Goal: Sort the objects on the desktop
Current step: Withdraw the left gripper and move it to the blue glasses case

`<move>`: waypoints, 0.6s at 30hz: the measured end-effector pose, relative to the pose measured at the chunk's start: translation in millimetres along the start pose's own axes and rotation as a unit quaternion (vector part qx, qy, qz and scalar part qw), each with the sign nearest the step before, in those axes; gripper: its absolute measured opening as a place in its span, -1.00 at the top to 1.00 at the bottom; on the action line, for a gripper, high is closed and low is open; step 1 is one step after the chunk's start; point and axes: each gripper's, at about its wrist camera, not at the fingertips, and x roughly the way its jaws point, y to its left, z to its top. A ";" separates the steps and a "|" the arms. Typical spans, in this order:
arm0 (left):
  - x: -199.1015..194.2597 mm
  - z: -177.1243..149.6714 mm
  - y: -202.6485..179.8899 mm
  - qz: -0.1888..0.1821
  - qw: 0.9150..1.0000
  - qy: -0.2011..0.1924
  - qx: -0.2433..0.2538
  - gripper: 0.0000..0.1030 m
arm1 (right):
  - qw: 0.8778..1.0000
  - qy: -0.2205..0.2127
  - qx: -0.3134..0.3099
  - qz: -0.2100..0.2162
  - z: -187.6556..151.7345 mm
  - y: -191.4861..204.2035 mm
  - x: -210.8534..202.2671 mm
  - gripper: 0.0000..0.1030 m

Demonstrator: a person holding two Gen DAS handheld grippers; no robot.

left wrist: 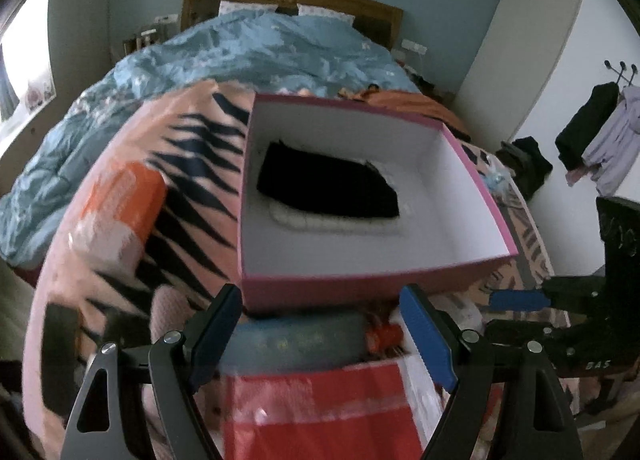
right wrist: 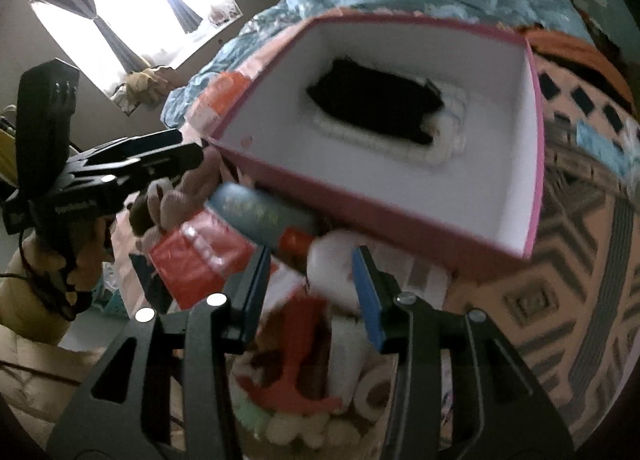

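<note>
The left gripper stood with its jaws spread wide and nothing between the blue pads, hovering over a red packet and a grey-blue tube that lay just in front of it; in the right wrist view the same gripper reached in from the left, near the box corner. The right gripper was part open and empty, its pads apart above a blurred heap of small things: a red plastic piece, a white bottle-like item and a roll of tape; what else lay in the heap could not be told. In the left wrist view the right gripper showed at the right edge.

Just beyond both grippers sat 1 open pink box with a white inside, resting on a peach blanket with black zigzags spread over a bed; inside the box lay a black folded cloth on top of something white and knitted. The tube touched or nearly touched the box's near wall; an orange and white package lay left of the box; a blue duvet covered the bed behind it.
</note>
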 end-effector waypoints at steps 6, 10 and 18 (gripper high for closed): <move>-2.1 -20.5 -22.7 -0.018 0.999 0.022 0.024 -0.61 | 0.999 0.016 0.040 -0.013 -29.7 -13.5 -3.1 0.14; -1.2 -31.5 -35.4 -0.037 0.998 0.039 0.028 -0.61 | 0.998 0.023 0.062 -0.023 -47.7 -20.1 -6.3 0.14; 5.4 -46.8 -53.1 -0.036 0.996 0.060 0.048 -0.61 | 0.995 0.016 0.092 -0.036 -61.5 -35.3 -11.2 0.13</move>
